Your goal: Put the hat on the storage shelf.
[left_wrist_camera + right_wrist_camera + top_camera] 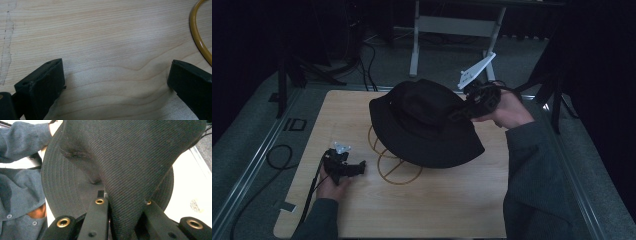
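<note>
A black bucket hat (424,122) hangs tilted above a golden wire stand (398,169) in the middle of the wooden table (432,200). My right gripper (464,111) is shut on the crown of the hat (130,170) at its right side, the cloth pinched between the two jaws. My left gripper (360,168) rests low on the table at the left of the stand, open, with bare wood between its jaws. One curve of the wire stand (198,37) runs past its right jaw.
A table frame (452,30) and cables (364,55) stand on the floor beyond the far edge. A cable (277,160) loops on the floor at the left. A metal rail (247,165) runs along the table's left side.
</note>
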